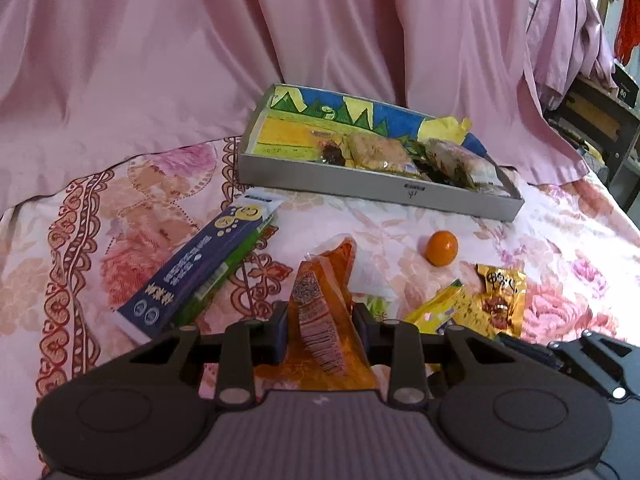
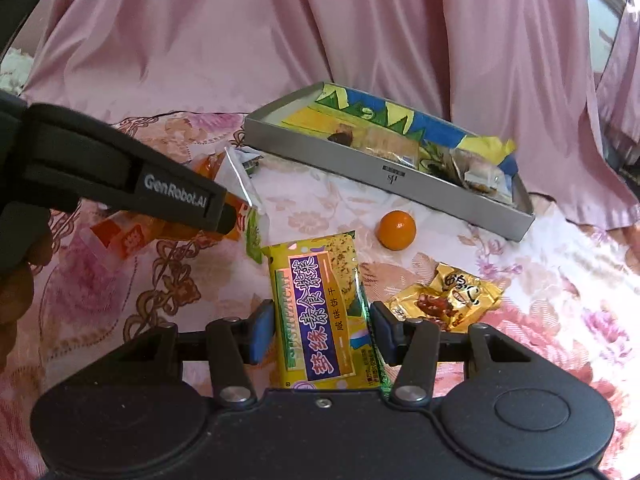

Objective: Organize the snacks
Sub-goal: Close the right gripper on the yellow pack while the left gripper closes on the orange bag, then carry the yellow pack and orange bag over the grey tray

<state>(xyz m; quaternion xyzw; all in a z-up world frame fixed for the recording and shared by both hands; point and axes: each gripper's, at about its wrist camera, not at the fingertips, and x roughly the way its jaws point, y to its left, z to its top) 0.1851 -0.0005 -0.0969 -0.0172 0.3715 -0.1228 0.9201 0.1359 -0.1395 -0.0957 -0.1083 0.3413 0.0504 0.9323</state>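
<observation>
My left gripper (image 1: pixel 320 322) is shut on an orange snack packet (image 1: pixel 320 312), which stands upright between the pads. In the right wrist view the same packet (image 2: pixel 128 236) hangs from the dark fingers (image 2: pixel 180 196) at the left. My right gripper (image 2: pixel 322 332) is shut on a yellow biscuit packet (image 2: pixel 320 312) with a purple label, gripped by its long sides. A grey tray (image 1: pixel 380 190) with a painted lining lies further back and holds several wrapped snacks (image 1: pixel 380 152). On the bedspread lie a tangerine (image 1: pixel 441 248), a gold packet (image 1: pixel 502 300) and a long dark blue box (image 1: pixel 200 268).
Everything lies on a pink flowered bedspread (image 1: pixel 560 240), with a pink curtain (image 1: pixel 280 40) hanging close behind the tray. A clear wrapper (image 2: pixel 240 176) sits beside the orange packet. A person's hand (image 2: pixel 16 280) holds the left gripper at the left edge. Furniture (image 1: pixel 600 120) stands at the far right.
</observation>
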